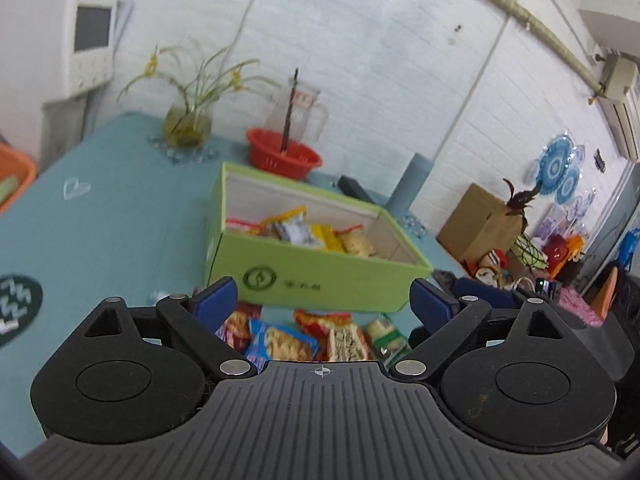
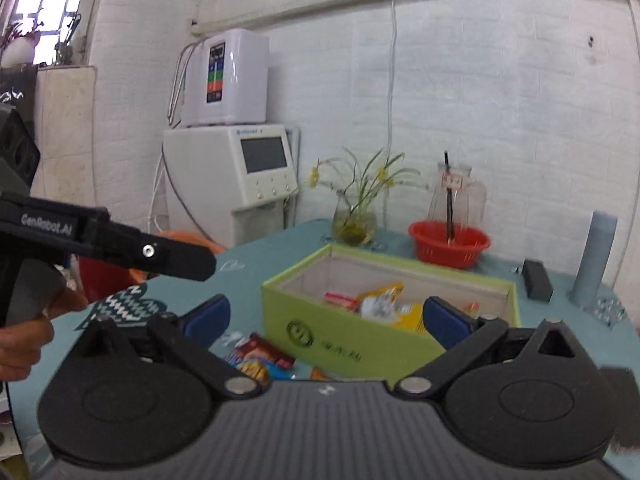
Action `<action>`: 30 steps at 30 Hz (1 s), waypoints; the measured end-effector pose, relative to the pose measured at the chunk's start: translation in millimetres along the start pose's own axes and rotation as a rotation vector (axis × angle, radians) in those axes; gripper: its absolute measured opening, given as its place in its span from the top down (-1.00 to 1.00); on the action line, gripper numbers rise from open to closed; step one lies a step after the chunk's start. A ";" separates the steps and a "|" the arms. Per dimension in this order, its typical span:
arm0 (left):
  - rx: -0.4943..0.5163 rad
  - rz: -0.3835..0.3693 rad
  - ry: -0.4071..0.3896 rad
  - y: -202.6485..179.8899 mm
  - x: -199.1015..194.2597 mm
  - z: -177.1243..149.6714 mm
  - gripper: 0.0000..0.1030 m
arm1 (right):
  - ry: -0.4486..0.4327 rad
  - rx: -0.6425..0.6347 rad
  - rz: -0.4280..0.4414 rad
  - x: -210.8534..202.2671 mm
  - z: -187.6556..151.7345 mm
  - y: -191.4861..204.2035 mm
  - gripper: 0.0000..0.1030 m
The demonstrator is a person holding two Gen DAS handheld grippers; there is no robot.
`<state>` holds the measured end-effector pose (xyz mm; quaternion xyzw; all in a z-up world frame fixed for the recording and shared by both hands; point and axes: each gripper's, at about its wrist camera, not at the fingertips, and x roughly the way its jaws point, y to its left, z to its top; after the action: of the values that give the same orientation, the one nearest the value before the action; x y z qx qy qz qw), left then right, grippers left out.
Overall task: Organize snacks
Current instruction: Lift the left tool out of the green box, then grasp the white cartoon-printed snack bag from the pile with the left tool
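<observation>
A green box (image 1: 320, 268) stands on the teal table and holds several snack packets (image 1: 316, 232). More loose snack packets (image 1: 304, 340) lie on the table in front of the box, just under my left gripper (image 1: 324, 300), which is open and empty above them. In the right wrist view the same green box (image 2: 360, 340) sits ahead with packets (image 2: 380, 304) inside, and loose packets (image 2: 260, 360) lie at its near left corner. My right gripper (image 2: 326, 320) is open and empty, raised before the box. The left gripper's body (image 2: 120, 240) shows at the left.
A red basket (image 1: 284, 156) with a glass jug, a plant vase (image 1: 186, 128) and a grey cylinder (image 1: 412, 180) stand behind the box. A black block (image 2: 538, 280) lies at the back right. An orange tub (image 1: 12, 180) is at the table's left edge.
</observation>
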<state>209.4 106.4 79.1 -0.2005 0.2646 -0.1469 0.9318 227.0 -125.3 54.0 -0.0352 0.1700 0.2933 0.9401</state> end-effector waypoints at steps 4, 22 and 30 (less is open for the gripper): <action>-0.109 0.038 0.083 35.5 6.3 -26.9 -0.49 | 0.093 0.147 0.030 8.1 -45.3 23.2 -0.98; -0.186 -0.030 0.222 81.9 -11.3 -64.3 -0.21 | 0.249 0.115 0.235 46.5 -76.4 118.5 -0.99; -0.147 0.003 0.239 76.9 -33.4 -74.2 -0.05 | 0.253 0.057 0.290 44.3 -73.8 134.6 -0.98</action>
<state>154.0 164.5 1.1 -0.2488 0.3840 -0.1484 0.8767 163.2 -2.5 -25.9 -0.0204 0.2981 0.4142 0.8598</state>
